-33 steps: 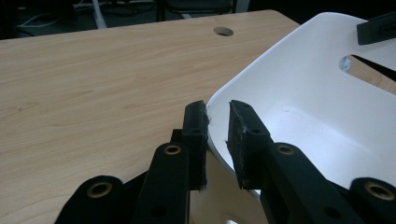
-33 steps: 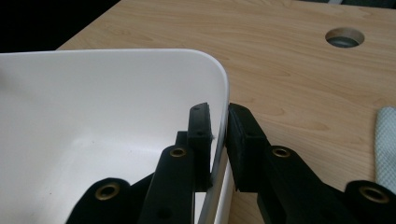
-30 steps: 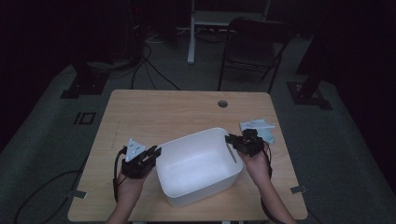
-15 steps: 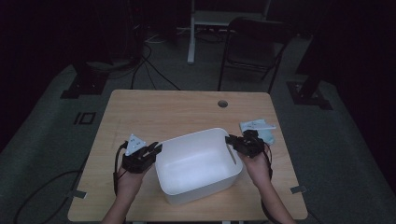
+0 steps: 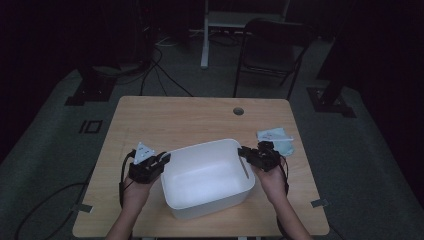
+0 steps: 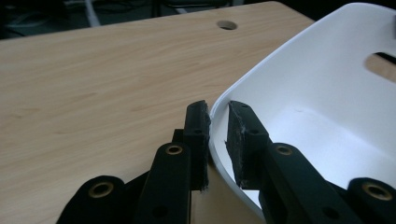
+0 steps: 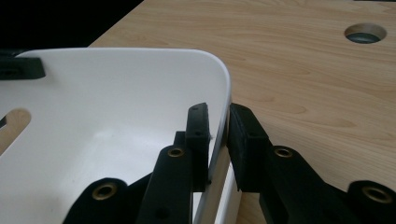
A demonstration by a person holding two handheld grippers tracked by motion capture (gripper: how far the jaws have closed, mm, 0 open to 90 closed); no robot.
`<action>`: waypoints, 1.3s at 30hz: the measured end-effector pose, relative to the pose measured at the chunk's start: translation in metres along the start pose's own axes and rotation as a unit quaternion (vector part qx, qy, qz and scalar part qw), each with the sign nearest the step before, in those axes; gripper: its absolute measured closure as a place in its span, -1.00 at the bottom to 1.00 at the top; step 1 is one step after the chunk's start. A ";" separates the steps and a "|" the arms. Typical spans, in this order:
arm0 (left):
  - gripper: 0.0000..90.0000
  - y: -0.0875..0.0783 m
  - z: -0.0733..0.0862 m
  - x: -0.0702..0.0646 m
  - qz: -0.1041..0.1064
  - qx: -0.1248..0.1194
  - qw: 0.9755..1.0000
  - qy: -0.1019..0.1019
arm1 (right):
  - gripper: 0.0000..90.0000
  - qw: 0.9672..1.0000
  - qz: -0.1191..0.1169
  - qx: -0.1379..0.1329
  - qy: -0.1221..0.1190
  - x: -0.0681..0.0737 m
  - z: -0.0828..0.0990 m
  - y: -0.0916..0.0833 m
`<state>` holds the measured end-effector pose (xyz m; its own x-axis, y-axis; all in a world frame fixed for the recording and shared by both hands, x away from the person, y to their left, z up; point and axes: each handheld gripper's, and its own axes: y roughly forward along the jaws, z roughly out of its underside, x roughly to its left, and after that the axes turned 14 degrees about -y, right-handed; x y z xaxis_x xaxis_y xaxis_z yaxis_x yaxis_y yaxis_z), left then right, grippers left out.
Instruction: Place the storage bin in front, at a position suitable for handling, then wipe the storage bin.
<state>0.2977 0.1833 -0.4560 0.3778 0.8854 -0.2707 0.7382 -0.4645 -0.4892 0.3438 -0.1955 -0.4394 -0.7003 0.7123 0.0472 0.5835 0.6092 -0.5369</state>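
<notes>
With both grippers nearly closed, the left gripper (image 5: 163, 161) and the right gripper (image 5: 244, 152) each pinching an opposite rim of the white tub (image 5: 205, 172) on the table (image 5: 190, 117), the person should lift both sides evenly.

White tub (image 5: 205, 175), light wood-grain table (image 5: 200, 120), black hand-held grippers, perhaps pale blue packet (image 5: 275, 136).
</notes>
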 end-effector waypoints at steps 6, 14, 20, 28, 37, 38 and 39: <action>0.74 -0.003 0.002 0.010 0.017 -0.010 1.000 -0.014 | 0.70 1.000 -0.009 -0.007 0.005 0.009 0.002 0.001; 0.72 -0.004 0.002 0.015 0.044 -0.007 0.999 -0.007 | 0.68 1.000 -0.018 -0.012 0.004 0.007 0.005 -0.001; 0.74 -0.005 0.002 0.013 0.038 -0.005 0.999 -0.001 | 0.66 1.000 -0.022 -0.014 0.006 0.007 0.004 -0.002; 0.74 -0.005 0.004 0.012 0.035 -0.013 0.999 -0.007 | 0.44 0.998 -0.035 -0.050 -0.009 0.006 -0.006 -0.026; 0.73 -0.004 0.003 0.013 0.041 -0.014 0.999 -0.009 | 0.27 0.997 -0.004 -0.072 -0.008 -0.022 0.006 -0.053; 0.73 -0.004 0.003 0.013 0.040 -0.013 0.999 -0.008 | 0.26 0.997 0.002 -0.073 -0.003 -0.028 0.009 -0.054; 0.74 -0.004 0.003 0.013 0.039 -0.013 0.999 -0.008 | 0.25 0.997 0.007 -0.073 -0.001 -0.033 0.012 -0.055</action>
<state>0.2979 0.1963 -0.4602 0.4262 0.8460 -0.3202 0.7207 -0.5315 -0.4450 0.3300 -0.2569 -0.4213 -0.6917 0.7211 0.0392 0.6473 0.6431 -0.4092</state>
